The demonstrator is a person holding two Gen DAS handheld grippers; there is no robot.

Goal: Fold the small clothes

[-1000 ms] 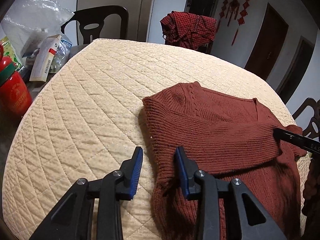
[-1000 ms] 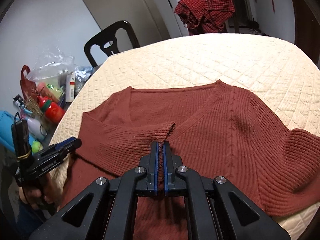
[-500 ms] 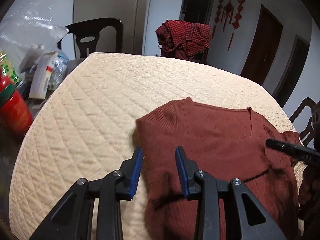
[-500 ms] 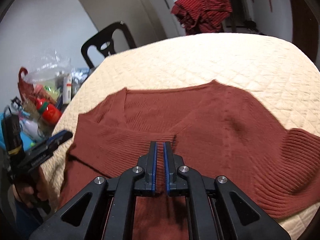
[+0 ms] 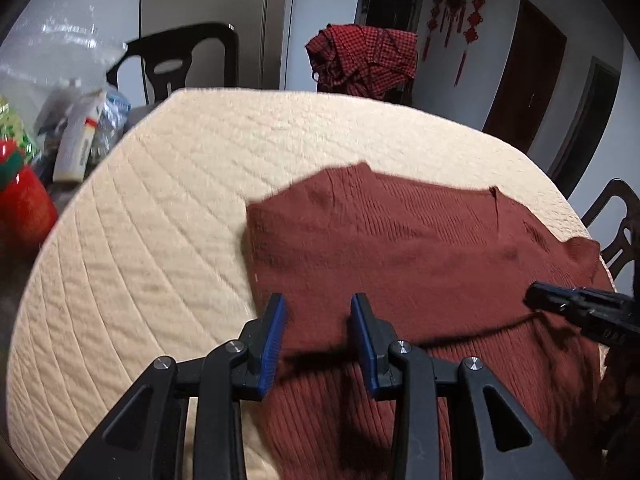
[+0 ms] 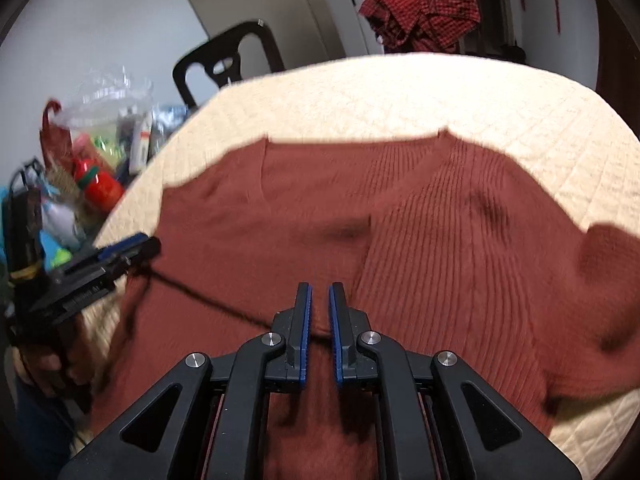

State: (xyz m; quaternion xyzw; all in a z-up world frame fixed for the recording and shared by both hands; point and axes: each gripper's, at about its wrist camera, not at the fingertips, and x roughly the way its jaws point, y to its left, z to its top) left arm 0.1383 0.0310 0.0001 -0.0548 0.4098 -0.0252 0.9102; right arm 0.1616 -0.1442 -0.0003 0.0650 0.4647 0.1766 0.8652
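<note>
Left wrist: chair, checked cloth beyond sweater; bottle left.

A rust-red ribbed knit sweater lay flat on the cream quilted desk, V-neck toward the far edge. One sleeve was folded across the chest, its cuff near the middle. The other sleeve lay bunched at the desk's edge. The lower body reached toward the near edge.
</note>
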